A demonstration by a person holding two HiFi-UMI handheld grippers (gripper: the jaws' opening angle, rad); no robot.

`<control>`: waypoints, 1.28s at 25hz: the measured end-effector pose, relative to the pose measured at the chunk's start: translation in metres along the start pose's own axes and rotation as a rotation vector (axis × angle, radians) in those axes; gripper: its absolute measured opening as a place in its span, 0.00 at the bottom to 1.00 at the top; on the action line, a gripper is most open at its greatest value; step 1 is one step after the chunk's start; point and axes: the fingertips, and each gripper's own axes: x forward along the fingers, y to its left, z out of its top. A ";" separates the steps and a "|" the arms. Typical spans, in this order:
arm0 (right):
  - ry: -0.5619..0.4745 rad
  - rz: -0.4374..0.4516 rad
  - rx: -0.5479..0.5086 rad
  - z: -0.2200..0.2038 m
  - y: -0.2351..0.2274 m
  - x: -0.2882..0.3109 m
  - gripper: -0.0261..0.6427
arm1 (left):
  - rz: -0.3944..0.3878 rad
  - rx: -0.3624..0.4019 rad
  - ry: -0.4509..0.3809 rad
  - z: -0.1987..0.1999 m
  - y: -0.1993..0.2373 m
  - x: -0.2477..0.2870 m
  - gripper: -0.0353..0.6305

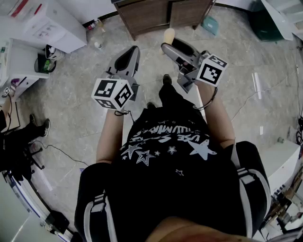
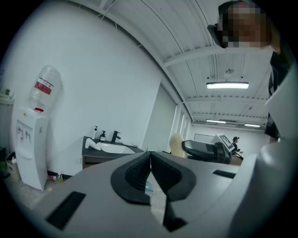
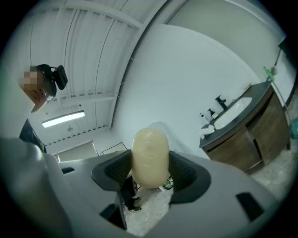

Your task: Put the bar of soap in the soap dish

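right gripper [image 1: 169, 45] clamps bar of soap [image 3: 150, 154] upright between its pads; left gripper [image 2: 150, 160] jaws together, empty. sink counter [image 2: 109, 149] well ahead, soap dish not made out. risk: smooth soap slipping out mid-carry.

The bar of soap [image 3: 150, 153] is sitting between the jaws of the right gripper [image 1: 166, 46], with the left gripper [image 2: 150, 158] hanging just beside it on the left. Ahead of both, the sink [image 2: 111, 148] is sitting in the vanity cabinet [image 1: 156, 14], and the water dispenser [image 2: 30, 144] is standing left of that.
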 end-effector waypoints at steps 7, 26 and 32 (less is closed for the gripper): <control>0.003 0.042 -0.003 0.021 -0.025 0.021 0.43 | 0.043 0.017 -0.019 0.011 0.023 0.020 0.07; 0.003 0.096 0.022 0.133 -0.161 0.116 0.43 | 0.131 0.031 -0.004 0.044 0.118 0.170 0.07; 0.014 0.118 0.070 0.154 -0.201 0.130 0.43 | 0.178 0.028 0.011 0.044 0.136 0.205 0.07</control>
